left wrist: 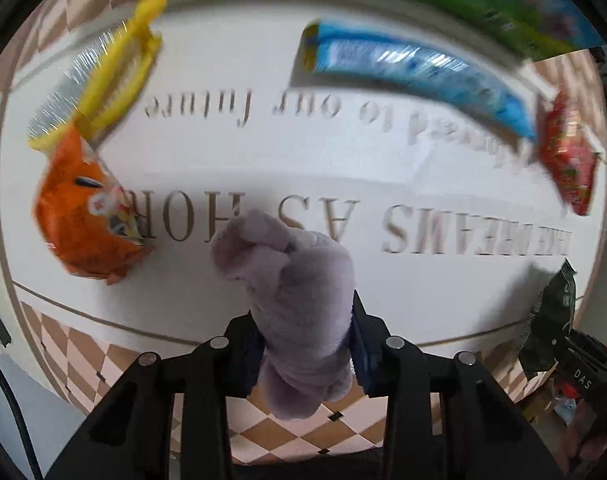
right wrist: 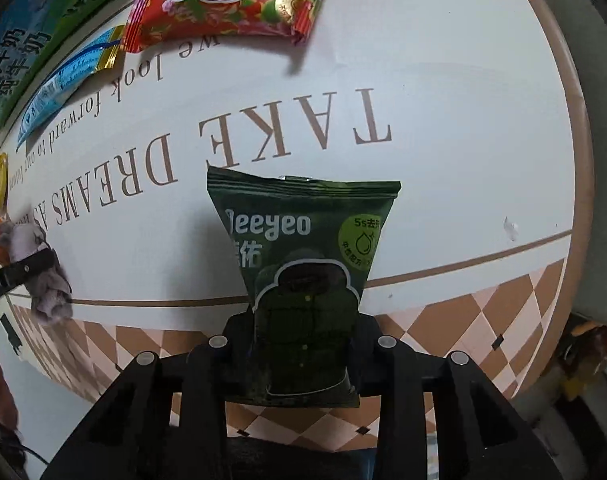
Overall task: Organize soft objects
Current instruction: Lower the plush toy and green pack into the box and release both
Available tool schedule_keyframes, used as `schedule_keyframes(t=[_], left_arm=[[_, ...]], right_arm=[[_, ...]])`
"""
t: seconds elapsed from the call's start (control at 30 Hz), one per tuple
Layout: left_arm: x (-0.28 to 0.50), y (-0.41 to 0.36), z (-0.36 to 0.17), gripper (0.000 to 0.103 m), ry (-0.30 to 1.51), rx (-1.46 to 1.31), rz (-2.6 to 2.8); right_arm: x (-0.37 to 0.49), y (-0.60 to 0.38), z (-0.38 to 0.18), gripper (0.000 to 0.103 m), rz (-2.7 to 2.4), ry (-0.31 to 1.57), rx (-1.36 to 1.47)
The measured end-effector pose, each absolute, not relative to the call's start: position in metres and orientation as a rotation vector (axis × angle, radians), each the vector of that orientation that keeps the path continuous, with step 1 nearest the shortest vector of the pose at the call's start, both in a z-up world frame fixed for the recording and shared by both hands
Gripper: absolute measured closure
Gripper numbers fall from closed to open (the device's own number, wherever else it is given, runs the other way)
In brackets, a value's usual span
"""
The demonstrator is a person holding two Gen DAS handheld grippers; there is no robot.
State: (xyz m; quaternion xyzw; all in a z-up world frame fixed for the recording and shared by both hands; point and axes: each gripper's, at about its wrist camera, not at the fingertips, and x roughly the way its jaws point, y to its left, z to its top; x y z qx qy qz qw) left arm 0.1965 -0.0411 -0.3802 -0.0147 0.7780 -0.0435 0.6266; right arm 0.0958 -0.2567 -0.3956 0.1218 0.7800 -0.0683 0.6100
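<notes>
My left gripper (left wrist: 305, 344) is shut on a grey-purple plush toy (left wrist: 291, 296) and holds it above the near edge of the white printed tablecloth (left wrist: 343, 184). The toy also shows in the right wrist view (right wrist: 43, 276), clamped in the left gripper's black finger. My right gripper (right wrist: 303, 344) is shut on a dark green "Deeyeo" wipes pack (right wrist: 303, 264), held upright above the cloth's near edge. The green pack shows at the right edge of the left wrist view (left wrist: 551, 320).
On the cloth lie an orange snack bag (left wrist: 83, 216), a yellow packet (left wrist: 111, 72), a long blue packet (left wrist: 415, 76) and a red floral snack bag (right wrist: 227, 0). A green and blue carton (right wrist: 23, 40) stands along the far edge. The cloth has a checkered border (right wrist: 463, 320).
</notes>
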Motion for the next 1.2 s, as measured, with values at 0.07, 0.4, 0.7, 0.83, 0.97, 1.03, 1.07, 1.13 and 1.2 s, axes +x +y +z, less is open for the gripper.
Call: schedule_keyframes(t=[0.07, 0.4, 0.7, 0.83, 0.97, 1.03, 1.07, 1.13, 1.2], left_arm=[[0.206, -0.044, -0.349, 0.070, 1.733, -0.043, -0.134], [0.334, -0.009, -0.221, 0.069, 1.514, -0.071, -0.225], [0.467, 0.020, -0.285, 0.069, 1.692, -0.009, -0.107], [0.492, 0.027, -0.313, 0.069, 1.786, -0.017, -0.100], [0.494, 0.028, -0.331, 0.069, 1.834, 0.011, -0.086], [0.494, 0.026, -0.337, 0.067, 1.859, 0.045, -0.089], [0.494, 0.026, -0.340, 0.067, 1.870, 0.042, -0.090], [0.491, 0.030, -0.342, 0.067, 1.885, 0.017, -0.087], [0.489, 0.033, -0.343, 0.065, 1.890, -0.001, -0.089]], right_arm=[[0.102, -0.249, -0.377, 0.068, -0.122, 1.779, 0.286], [0.223, -0.183, -0.209, 0.068, 0.217, 1.476, 0.323], [0.385, -0.096, -0.227, 0.068, 0.265, 1.469, 0.276], [0.414, -0.071, -0.270, 0.068, 0.276, 1.551, 0.275], [0.428, -0.047, -0.304, 0.068, 0.290, 1.631, 0.280], [0.427, -0.039, -0.314, 0.068, 0.299, 1.655, 0.281], [0.428, -0.036, -0.318, 0.068, 0.301, 1.661, 0.280], [0.429, -0.033, -0.322, 0.067, 0.302, 1.671, 0.264], [0.432, -0.030, -0.324, 0.066, 0.299, 1.682, 0.248]])
